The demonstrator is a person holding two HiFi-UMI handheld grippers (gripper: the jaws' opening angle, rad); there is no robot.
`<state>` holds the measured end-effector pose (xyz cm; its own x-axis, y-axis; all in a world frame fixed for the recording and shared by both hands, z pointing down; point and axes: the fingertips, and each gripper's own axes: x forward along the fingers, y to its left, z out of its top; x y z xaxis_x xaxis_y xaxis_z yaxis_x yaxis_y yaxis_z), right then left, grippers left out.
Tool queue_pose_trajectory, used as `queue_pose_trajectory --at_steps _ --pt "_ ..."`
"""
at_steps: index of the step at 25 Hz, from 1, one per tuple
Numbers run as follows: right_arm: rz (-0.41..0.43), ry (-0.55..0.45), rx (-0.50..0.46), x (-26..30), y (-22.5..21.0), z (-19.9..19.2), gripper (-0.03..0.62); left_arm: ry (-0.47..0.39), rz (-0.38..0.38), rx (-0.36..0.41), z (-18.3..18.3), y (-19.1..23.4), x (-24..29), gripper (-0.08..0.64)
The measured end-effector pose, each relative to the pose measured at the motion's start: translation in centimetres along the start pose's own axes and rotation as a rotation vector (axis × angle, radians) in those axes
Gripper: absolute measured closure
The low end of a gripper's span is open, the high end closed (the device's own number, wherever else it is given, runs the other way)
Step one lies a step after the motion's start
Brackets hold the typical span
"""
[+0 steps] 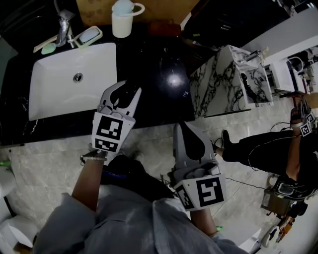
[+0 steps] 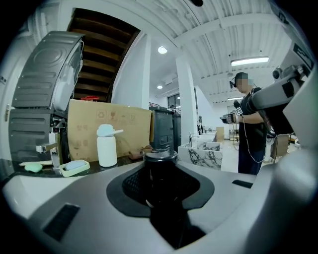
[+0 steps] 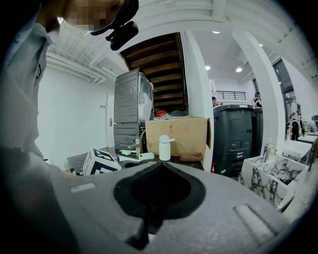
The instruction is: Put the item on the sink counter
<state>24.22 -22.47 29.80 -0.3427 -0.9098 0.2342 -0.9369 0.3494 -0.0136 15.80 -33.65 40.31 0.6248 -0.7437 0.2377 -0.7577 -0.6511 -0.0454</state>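
1. At 6 o'clock in the head view, nearest the camera, are the person's grey sleeves (image 1: 124, 218)
2. The right gripper (image 1: 183, 126) sits at 1 o'clock from the person, over pale floor (image 1: 59, 163) and just short of the counter's front edge. Its jaws are pressed together with nothing between them
3. The left gripper (image 1: 122, 92) sits at 11 o'clock and reaches over that front edge. Its jaws clamp a black can (image 2: 160, 168), which stands upright with a lid on top
4. The can hangs over the black counter (image 1: 159, 99), just beside the white basin (image 1: 74, 79), which lies at 9 o'clock from it. Whether the can's base touches the counter cannot be told
5. Farther back, at 11 o'clock from the can, a faucet (image 1: 63, 27) stands behind the basin, with a soap dish (image 1: 89, 35) just to its right
6. At 12 o'clock, at the back of the counter, stands a white bottle (image 1: 121, 20) with a pale blue cap. A cardboard box (image 1: 99, 10) stands behind it
7. At 2 o'clock, a marbled block (image 1: 223, 79) stands past the counter's right end
8. At 3 o'clock, well apart from the counter, another person (image 1: 263, 149) in dark clothes is on the floor
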Motion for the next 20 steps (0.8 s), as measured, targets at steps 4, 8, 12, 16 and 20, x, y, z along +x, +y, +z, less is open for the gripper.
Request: queue_pose_trajectory --at_steps 4,8,12,16,20 --pt "0.0 0.009 -0.002 -0.1 0.2 -0.1 0.595 -0.002 -0.005 -0.043 -0.1 0.3 -0.1 0.445" --pt "0.004 0.009 -0.005 0.0 0.5 -0.1 0.595 -0.025 -0.006 -0.08 -0.1 0.9 -0.1 0.421" --pt "0.008 -0.006 -0.008 0.0 0.7 0.0 0.595 -0.015 -0.02 -0.091 -0.3 1.1 -0.4 0.379" --pt "0.014 0.022 -0.003 0.1 1.1 -0.4 0.595 0.0 -0.024 -0.043 -0.3 0.9 -0.9 0.37" --pt "0.028 0.028 0.003 0.3 1.8 -0.2 0.595 0.007 -0.035 -0.035 -0.4 0.7 -1.4 0.37"
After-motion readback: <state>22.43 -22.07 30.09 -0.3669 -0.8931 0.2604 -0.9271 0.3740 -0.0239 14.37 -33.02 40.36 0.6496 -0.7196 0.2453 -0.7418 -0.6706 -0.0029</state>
